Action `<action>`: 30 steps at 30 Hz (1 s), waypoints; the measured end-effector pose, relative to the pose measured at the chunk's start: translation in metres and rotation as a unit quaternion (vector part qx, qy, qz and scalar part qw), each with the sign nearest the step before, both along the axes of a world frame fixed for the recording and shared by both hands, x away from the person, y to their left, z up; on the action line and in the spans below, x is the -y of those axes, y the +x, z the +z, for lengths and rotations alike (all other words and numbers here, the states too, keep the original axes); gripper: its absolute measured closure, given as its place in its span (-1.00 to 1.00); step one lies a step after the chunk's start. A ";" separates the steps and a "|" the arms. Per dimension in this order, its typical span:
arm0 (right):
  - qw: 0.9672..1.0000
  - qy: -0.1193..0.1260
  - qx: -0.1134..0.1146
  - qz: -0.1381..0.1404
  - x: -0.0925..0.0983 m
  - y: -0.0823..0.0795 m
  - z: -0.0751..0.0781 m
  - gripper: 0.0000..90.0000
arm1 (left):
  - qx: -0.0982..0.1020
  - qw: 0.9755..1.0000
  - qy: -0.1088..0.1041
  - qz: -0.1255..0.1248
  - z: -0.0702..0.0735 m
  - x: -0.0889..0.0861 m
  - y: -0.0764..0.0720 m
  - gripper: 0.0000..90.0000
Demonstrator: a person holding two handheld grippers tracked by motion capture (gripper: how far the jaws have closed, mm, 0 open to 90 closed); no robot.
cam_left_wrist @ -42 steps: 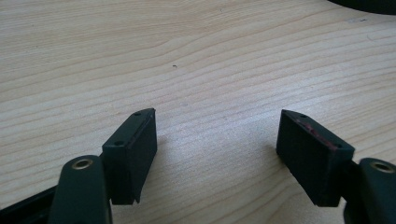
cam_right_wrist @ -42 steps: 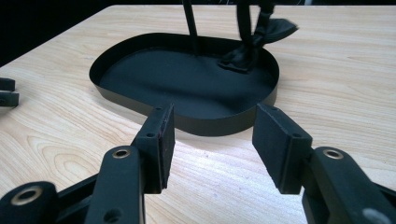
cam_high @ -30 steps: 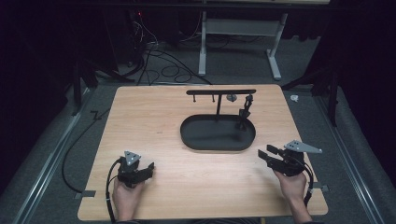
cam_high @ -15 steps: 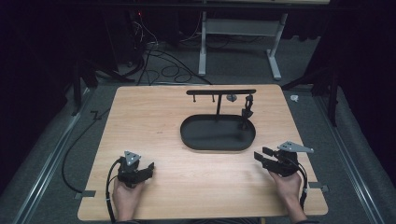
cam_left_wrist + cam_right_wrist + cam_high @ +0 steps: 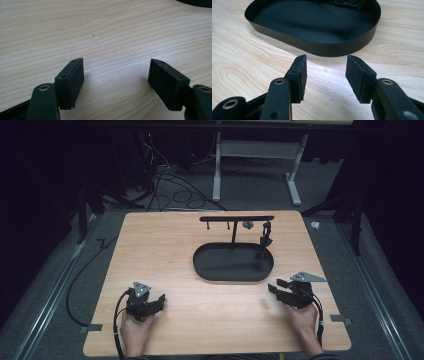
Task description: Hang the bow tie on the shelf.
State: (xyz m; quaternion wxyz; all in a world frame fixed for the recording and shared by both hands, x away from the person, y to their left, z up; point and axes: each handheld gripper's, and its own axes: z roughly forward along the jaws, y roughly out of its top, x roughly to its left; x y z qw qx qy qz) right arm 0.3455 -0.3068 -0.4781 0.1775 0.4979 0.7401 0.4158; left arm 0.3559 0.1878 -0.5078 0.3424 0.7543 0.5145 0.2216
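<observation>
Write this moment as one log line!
left tool: open, empty | right tool: open, empty, jaws just closing | black tray: ahead of right tool

I see a pale wooden table (image 5: 200, 310) with clear grain lines and a smooth, faintly satin top. The oval tray (image 5: 317, 47) looks like thin black metal, matt inside, its wall slightly sheened. My right gripper (image 5: 325, 76) has matt black plastic arms with brass-looking rivets; the left gripper (image 5: 116, 82) carries dull, rubbery pads.
</observation>
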 end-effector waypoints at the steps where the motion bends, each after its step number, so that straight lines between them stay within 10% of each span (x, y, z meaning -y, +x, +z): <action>1: 1.000 0.000 0.000 -0.001 0.000 0.000 -0.001 0.19 | 0.000 1.000 0.000 0.000 0.000 0.000 0.000 -0.35; 30: 0.996 -0.088 -0.011 -0.007 -0.019 0.011 -0.019 0.17 | 0.000 1.000 0.000 0.000 0.000 0.000 0.000 -0.35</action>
